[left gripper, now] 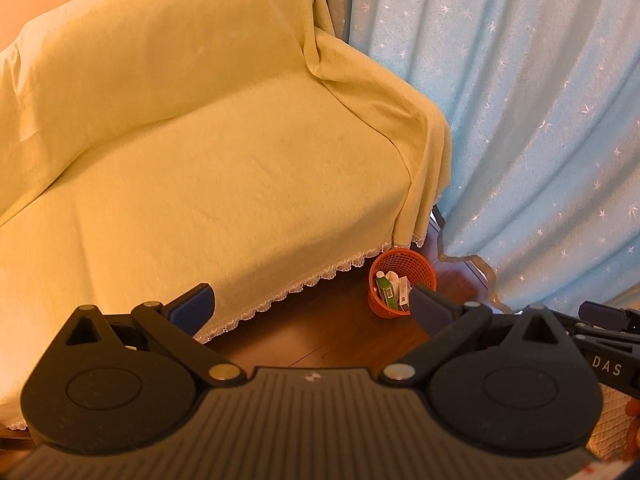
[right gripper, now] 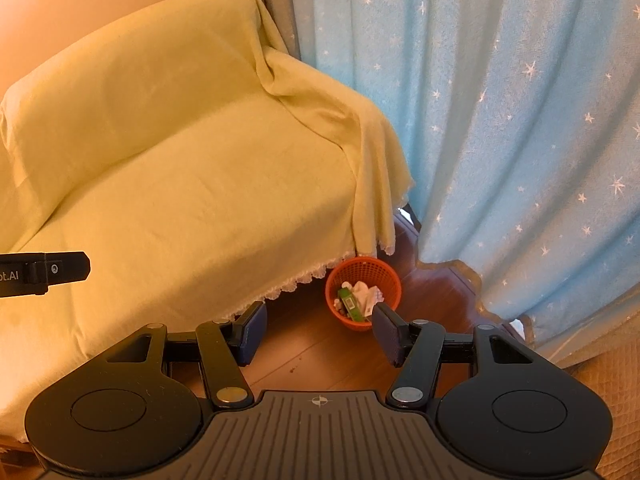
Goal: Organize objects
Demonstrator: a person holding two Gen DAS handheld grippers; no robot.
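Both grippers empty, basket already loaded: you look to be at the end of the sort or between picks.

Your left gripper [left gripper: 312, 304] and right gripper [right gripper: 320, 330] both hang with jaws spread wide, nothing between them, above the wooden floor [right gripper: 436, 292]. The orange mesh basket [left gripper: 416, 264] sits on the floor at the sofa's front right corner, just beside the lace hem, holding a green box [right gripper: 349, 303], a white box [left gripper: 405, 293] and something white and crumpled. Sofa cover [left gripper: 208, 152] is bare; no loose item shows, so scan wider next. Blue starred curtain [right gripper: 520, 120] hangs to the right.
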